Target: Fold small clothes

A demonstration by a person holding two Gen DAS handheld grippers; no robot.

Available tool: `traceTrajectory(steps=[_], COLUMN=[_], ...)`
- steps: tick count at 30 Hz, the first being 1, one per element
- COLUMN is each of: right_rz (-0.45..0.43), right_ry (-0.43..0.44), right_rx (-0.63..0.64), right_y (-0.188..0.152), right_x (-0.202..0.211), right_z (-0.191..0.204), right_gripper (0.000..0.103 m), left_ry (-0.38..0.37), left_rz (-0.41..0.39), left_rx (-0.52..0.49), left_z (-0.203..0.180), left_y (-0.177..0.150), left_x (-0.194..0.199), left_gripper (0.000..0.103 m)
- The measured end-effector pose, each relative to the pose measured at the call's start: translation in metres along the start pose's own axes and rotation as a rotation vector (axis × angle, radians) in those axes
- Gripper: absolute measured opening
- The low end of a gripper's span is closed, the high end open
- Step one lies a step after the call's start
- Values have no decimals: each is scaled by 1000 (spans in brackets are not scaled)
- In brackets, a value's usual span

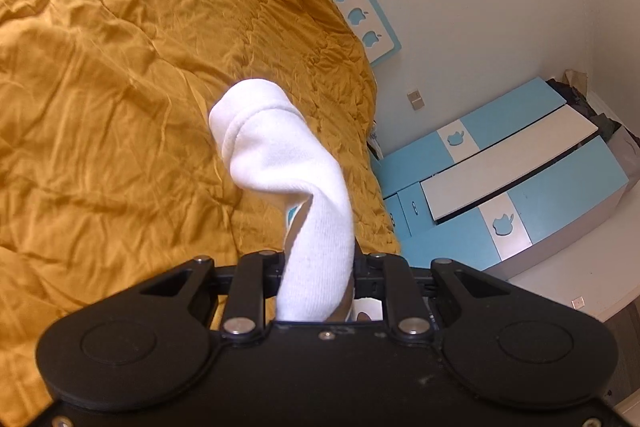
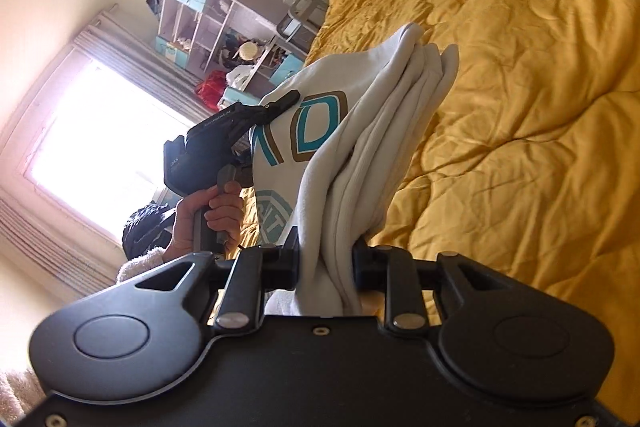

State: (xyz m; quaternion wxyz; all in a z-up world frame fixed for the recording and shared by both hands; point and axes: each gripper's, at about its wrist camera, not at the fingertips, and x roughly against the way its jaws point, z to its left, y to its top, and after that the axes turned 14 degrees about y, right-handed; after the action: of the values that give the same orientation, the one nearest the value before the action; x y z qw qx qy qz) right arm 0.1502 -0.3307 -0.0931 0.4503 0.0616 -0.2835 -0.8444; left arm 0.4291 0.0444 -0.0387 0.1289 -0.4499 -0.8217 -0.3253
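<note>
Above the bed: a white garment (image 2: pixel 320 131) with teal and brown print hangs clear of the mustard quilt (image 2: pixel 520 107), pinched at two points.
Left of the garment: the left gripper (image 2: pixel 294 95) grips its edge, seen from the right wrist view with a hand (image 2: pixel 212 215) on the handle below it; window and shelves lie beyond.
Left gripper state: jaws narrow, clamped on a bunched white roll of the garment (image 1: pixel 316 227) that rises between them and curls toward the quilt (image 1: pixel 120 67).
Garment body: the printed panel stretches between the two grips, its long axis running from the left gripper across to the right.
Right gripper state: the right gripper (image 2: pixel 326 259) has jaws drawn narrow, holding several stacked layers of the garment that stand up between them.
Right of the garment: bare quilt, wrinkled, with room to lay the piece down.
Key relation: the garment sits straight ahead of each gripper, held in both, so neither hand is nearer; the bed lies below and beyond.
Likely next need: both grips lowering together so the panel lands flat.
Risk: the thick bundle on the right could slip unevenly.
</note>
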Motion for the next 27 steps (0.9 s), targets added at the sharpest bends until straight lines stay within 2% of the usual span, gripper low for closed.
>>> traceTrajectory(steps=[4,7,11,15,19,21,22,24,27], right_rz=[49,81,118,162,188,192,184,169,171], right_ry=[61,85,69,1,-84,-102,-100,-79,-89], right_rx=[36,36,14,0,-57,-83,-99,-144,-164], right_y=[-3,-10,-21,-37,-58,-65,-68,-71,-69], right_x=[-44,-75,-108,-129,-133,-132,-128,-119,-104], right_z=[20,25,21,7,-22,-38,-44,-53,-54], right_gripper=[25,25,25,24,24,24,24,26,32], left_ry=[44,75,87,121,177,132,109,102,167], left_rz=[-61,-87,-103,-69,-34,-30,-36,-43,-106], left_rx=[0,9,38,102,162,214,258,280,233], left_z=[34,61,109,160,216,238,246,251,247], left_y=[13,16,14,-1,-20,-22,-21,-15,2], left_x=[61,86,100,81,55,53,58,70,113], left_gripper=[18,18,18,19,21,28,28,26,27])
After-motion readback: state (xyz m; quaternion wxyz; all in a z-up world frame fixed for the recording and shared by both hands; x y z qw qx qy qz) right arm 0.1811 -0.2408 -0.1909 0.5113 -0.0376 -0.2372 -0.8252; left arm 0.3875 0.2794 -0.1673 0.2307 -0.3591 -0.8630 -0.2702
